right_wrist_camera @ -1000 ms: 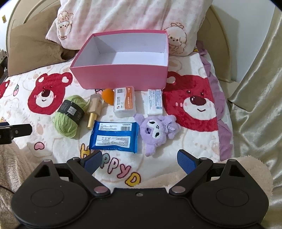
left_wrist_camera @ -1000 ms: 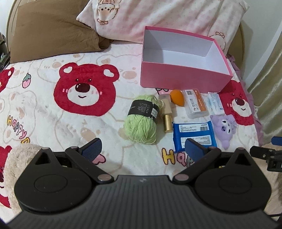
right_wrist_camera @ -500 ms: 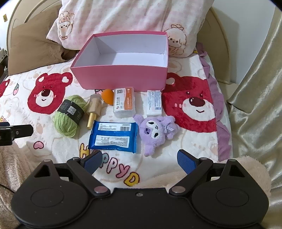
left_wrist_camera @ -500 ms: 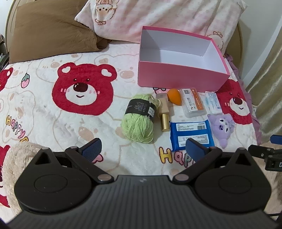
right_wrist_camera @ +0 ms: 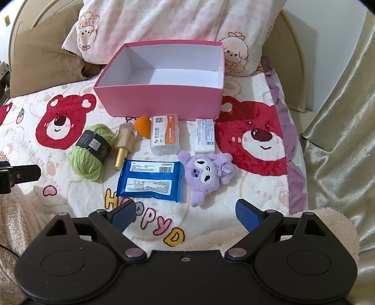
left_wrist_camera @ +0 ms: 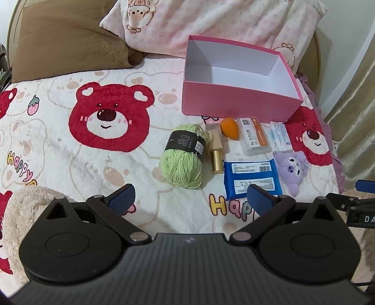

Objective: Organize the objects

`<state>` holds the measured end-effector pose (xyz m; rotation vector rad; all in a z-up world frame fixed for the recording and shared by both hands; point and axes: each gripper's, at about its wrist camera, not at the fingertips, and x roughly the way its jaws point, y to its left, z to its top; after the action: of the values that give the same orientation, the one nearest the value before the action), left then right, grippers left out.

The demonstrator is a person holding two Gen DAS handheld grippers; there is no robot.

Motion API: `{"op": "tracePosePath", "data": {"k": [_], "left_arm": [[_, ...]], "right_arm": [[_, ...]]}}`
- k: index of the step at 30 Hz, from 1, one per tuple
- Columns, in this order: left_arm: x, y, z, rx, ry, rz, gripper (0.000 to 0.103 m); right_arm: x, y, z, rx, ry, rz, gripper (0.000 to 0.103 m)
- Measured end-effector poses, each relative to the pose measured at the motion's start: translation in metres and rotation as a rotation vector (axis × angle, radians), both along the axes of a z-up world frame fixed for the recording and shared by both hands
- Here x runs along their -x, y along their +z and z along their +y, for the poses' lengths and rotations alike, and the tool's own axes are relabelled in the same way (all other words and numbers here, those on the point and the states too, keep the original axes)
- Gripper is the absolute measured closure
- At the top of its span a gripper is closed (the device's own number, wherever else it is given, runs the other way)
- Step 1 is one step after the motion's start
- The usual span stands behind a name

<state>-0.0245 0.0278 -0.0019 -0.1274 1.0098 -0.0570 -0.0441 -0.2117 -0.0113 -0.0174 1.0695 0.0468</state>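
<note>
We are holding both tongs spread wide and gripping nothing, low above the near edge of the bed, whose bear-print blanket (left_wrist_camera: 70,150) is carrying everything. Our left tongs (left_wrist_camera: 189,197) are hanging just short of the green yarn skein (left_wrist_camera: 182,159), and our right tongs (right_wrist_camera: 186,214) are hanging near the purple plush toy (right_wrist_camera: 206,171).

Going left to right across the blanket, we are seeing a brown pillow (left_wrist_camera: 68,42) at the head of the bed, with a pink patterned pillow (right_wrist_camera: 164,21) beside it. The yarn skein, wrapped in a black label, is lying farthest left of the small things. Just beside it a beige bottle with a gold cap (right_wrist_camera: 124,143) is lying on its side, cap toward us. An orange makeup sponge (right_wrist_camera: 143,125) is sitting next to the bottle, near the front wall of the pink box (right_wrist_camera: 161,101), which is standing open-topped with a bare white inside. A blue wipes pack (right_wrist_camera: 151,179) is lying flat nearer to us. Behind it is resting an orange-and-white packet (right_wrist_camera: 165,135), perhaps floss picks, though its print is too small for us to read. A small white packet (right_wrist_camera: 205,135) is lying to its right, and the plush toy is lying face up just in front of that.
</note>
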Motion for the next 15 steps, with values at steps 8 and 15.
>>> {"op": "tracePosePath", "data": {"k": [8, 15], "left_arm": [[0.001, 0.002, -0.003, 0.003, -0.025, -0.003, 0.0], [-0.005, 0.011, -0.005, 0.01, -0.077, -0.009, 0.0]], "right_arm": [[0.0, 0.0, 0.0, 0.001, 0.0, 0.002, 0.009], [0.001, 0.001, 0.006, 0.019, 0.026, 0.003, 0.009]]}}
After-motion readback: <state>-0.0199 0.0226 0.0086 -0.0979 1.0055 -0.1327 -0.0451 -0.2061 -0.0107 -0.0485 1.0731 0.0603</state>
